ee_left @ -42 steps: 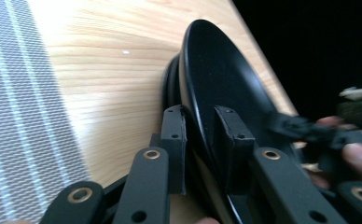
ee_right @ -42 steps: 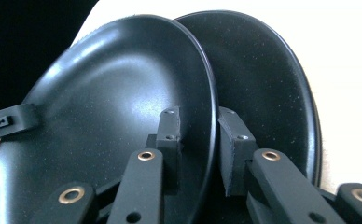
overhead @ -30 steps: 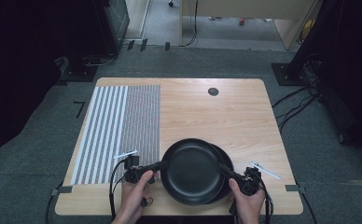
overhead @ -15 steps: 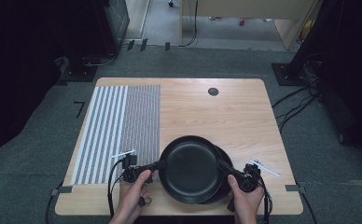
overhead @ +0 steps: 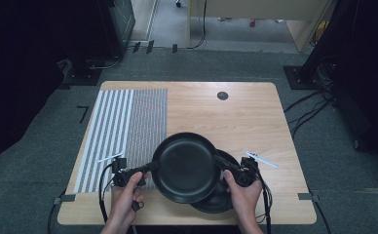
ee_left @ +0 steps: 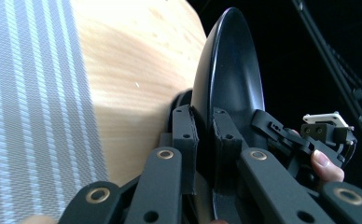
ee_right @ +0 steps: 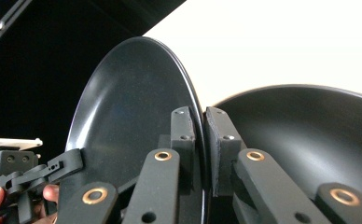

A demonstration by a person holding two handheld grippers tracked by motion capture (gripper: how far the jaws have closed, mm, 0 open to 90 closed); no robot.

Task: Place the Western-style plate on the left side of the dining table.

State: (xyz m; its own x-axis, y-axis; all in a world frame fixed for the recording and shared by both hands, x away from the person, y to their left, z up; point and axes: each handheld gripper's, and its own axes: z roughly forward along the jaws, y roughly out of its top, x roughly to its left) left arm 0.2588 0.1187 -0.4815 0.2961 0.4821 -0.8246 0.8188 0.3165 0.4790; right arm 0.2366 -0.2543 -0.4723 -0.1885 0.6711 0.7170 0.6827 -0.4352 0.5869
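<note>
The left gripper (ee_left: 202, 140) has its 2 black jaws pinched narrow on the rim of the upper black plate (ee_left: 230, 79), 1 jaw on each face of the rim, and in the left gripper view that plate stands edge-on between them. The right gripper (ee_right: 201, 140) does the same on the opposite rim of the upper black plate (ee_right: 132, 116), its 2 jaws closed onto the thin edge with hardly any gap. In the high view the left gripper (overhead: 148, 168) meets the upper black plate (overhead: 184, 168) on its left side and the right gripper (overhead: 226, 163) meets it on its right side, so the plate is carried between both. A second black plate (overhead: 221, 197) lies under and to the near right of the upper plate, partly covered by it; in the right gripper view this second black plate (ee_right: 309, 135) shows just right of the jaws. Whether the 2 plates touch cannot be told. The person's left hand (overhead: 126, 187) wraps the left gripper on the near left of the upper plate and the right hand (overhead: 243, 190) wraps the right gripper on its near right. Both plates are at the near edge of the wooden table (overhead: 236, 117). A striped mat (overhead: 123, 122) covers the table left of the upper plate, reaching away to the far edge. A small dark round spot (overhead: 222, 95) sits on the table beyond the upper plate, near the far edge.
</note>
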